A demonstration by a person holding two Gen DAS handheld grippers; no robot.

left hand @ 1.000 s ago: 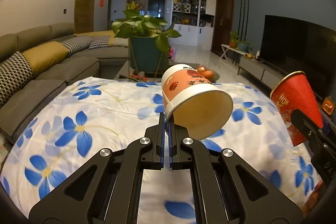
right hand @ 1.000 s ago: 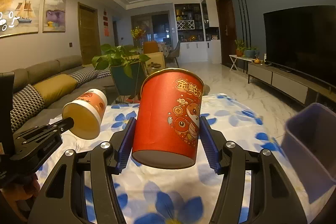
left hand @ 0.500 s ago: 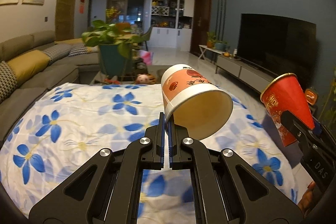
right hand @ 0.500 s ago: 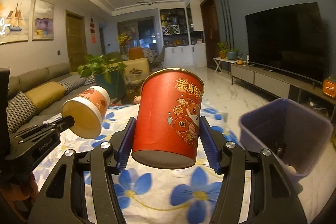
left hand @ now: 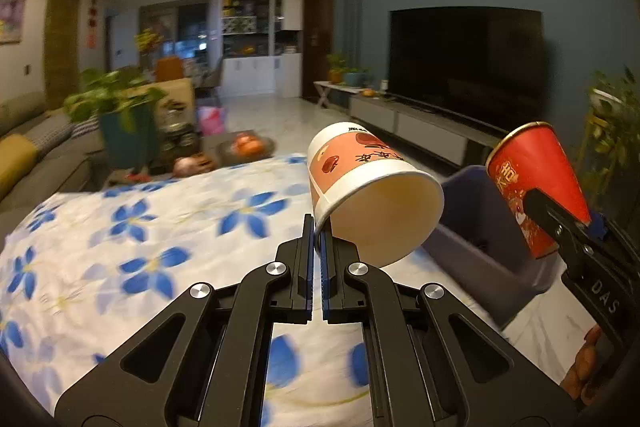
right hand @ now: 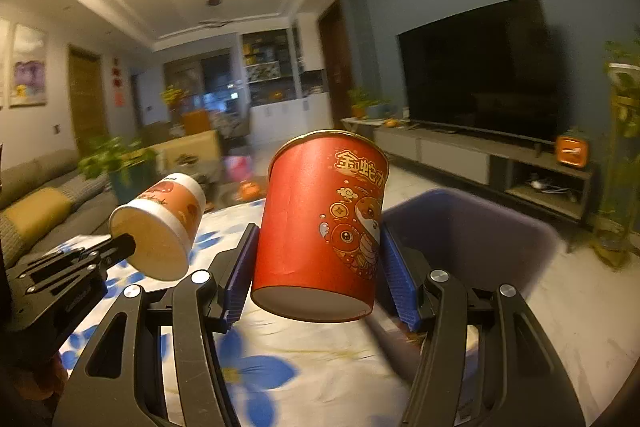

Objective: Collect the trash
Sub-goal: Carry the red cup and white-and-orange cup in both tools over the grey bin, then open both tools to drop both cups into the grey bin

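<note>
My left gripper is shut on the rim of a white and orange paper cup, which lies tilted on its side with the open mouth toward the camera. The cup also shows in the right wrist view. My right gripper is shut on an upright red paper cup with gold print, held by its sides. The red cup shows at the right of the left wrist view. A purple bin stands on the floor just beyond and right of the red cup, and it shows in the left wrist view.
Below both grippers is a table with a white cloth with blue flowers. A potted plant and a sofa stand to the left. A TV on a low cabinet is at the right.
Both grippers have swung to the right with their cups. The purple bin has come closer and now sits right behind the red cup. The sofa has slid out to the left.
</note>
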